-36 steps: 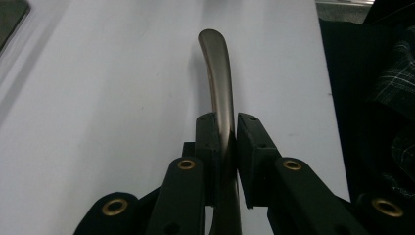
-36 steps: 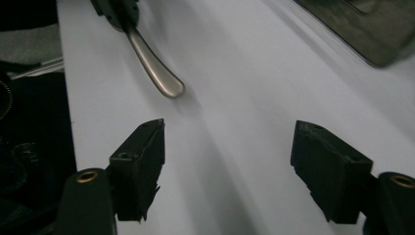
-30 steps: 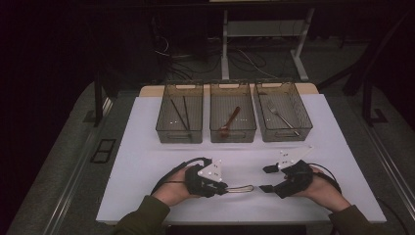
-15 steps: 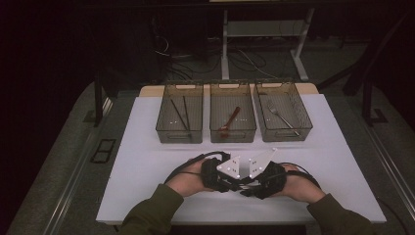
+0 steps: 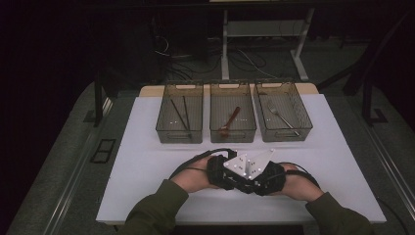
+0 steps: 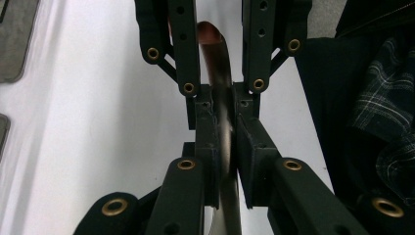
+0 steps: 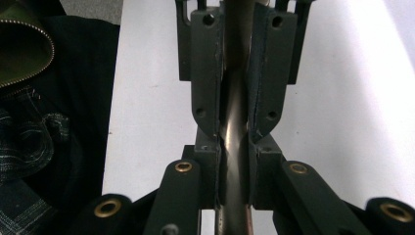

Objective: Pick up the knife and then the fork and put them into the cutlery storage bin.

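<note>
My two grippers meet tip to tip above the front middle of the white table [image 5: 147,166]. A thin shiny metal utensil handle [image 6: 220,63] runs between both pairs of jaws. In the left gripper view, my left gripper [image 6: 224,122] is shut on the handle, with the right gripper's jaws facing it just beyond. My right gripper [image 7: 234,147] has just been closing, and its pads now press the same handle [image 7: 237,49]. From above, the left gripper [image 5: 239,177] and right gripper [image 5: 253,180] sit under their grey plates, which hide the utensil.
Three wire bins stand in a row at the back. The left bin [image 5: 161,128] holds chopsticks [image 5: 179,112], the middle bin [image 5: 233,138] a wooden spoon [image 5: 230,120], the right bin [image 5: 307,122] a fork [image 5: 280,115]. A dark sleeve lies near each gripper.
The two hands came together from apart. The right gripper moved left to the left gripper's tips and its jaws closed on the handle.
</note>
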Demonstrator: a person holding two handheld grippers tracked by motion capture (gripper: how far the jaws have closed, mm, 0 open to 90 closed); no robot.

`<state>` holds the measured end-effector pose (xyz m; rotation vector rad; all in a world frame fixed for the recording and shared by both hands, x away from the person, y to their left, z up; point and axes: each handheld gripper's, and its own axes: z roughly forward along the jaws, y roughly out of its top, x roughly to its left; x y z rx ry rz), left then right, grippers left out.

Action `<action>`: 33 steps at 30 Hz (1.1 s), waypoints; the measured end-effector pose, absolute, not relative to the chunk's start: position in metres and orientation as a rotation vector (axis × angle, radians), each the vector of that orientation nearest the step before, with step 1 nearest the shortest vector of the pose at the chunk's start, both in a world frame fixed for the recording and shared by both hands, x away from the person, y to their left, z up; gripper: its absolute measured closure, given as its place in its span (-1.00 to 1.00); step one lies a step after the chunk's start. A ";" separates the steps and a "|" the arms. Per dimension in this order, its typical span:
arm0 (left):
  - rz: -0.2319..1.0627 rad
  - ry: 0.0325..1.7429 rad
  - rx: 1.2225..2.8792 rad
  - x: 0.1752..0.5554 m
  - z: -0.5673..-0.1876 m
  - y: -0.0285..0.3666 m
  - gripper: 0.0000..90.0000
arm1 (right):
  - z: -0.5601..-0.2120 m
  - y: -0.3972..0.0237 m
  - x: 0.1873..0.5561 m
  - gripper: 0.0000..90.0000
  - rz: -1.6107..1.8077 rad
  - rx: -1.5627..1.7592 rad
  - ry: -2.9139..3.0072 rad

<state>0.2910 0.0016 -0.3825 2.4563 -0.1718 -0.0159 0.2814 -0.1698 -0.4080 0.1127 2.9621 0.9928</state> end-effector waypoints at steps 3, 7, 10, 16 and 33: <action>-0.038 -0.154 2.457 0.292 -0.385 0.001 0.75 | -0.409 -0.172 0.283 0.72 1.015 0.112 2.957; 0.004 -0.097 2.406 0.296 -0.385 0.005 0.57 | -0.410 -0.176 0.285 0.72 1.003 0.165 2.930; 0.012 0.011 2.338 0.298 -0.382 0.019 0.38 | -0.409 -0.183 0.289 0.72 1.003 0.216 2.932; 0.066 0.196 2.182 0.297 -0.378 0.061 0.13 | -0.410 -0.197 0.297 0.72 0.991 0.275 2.902; 0.191 0.551 2.030 0.280 -0.410 0.147 -0.33 | -0.386 -0.263 0.331 0.72 1.006 0.775 2.691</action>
